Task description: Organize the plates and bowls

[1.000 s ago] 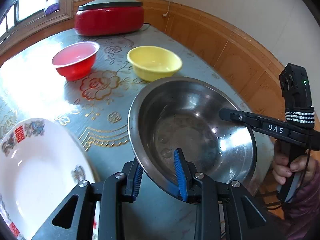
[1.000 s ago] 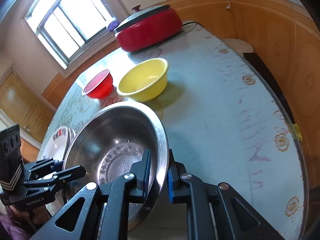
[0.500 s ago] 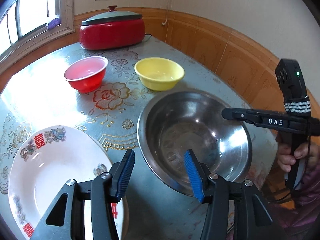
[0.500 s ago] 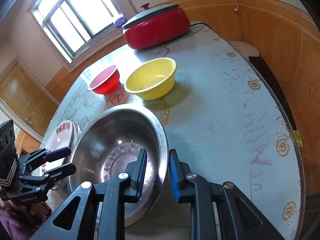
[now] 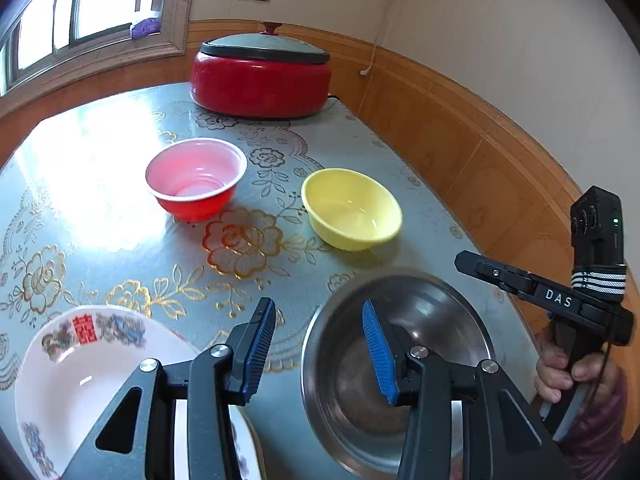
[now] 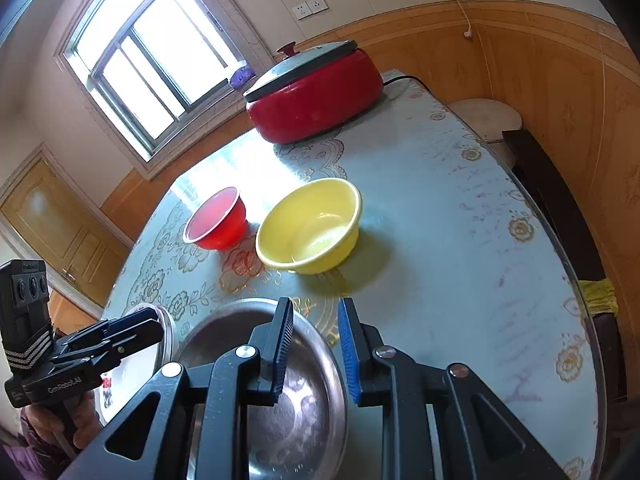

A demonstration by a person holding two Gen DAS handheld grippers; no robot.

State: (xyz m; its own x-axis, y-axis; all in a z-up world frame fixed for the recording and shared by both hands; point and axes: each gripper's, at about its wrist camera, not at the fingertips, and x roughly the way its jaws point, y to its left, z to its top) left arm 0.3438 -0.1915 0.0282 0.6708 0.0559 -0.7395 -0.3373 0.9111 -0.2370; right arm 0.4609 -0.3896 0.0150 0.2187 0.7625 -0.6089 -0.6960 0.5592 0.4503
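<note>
Step in hand: steel bowl (image 5: 404, 360) rests on the table (image 5: 120, 216), released. Left tool (image 5: 316, 344) is empty, jaws closing; right tool (image 6: 314, 344) stands slightly open, empty, above the rim. Next move: probably grasp yellow bowl (image 6: 310, 226) by its rim for nesting

We see a steel bowl (image 5: 420, 360) nearest us, a printed white plate (image 5: 80, 364) to its left, and farther off, red (image 5: 196, 178) and yellow (image 5: 352, 208) bowls, all upright.
</note>
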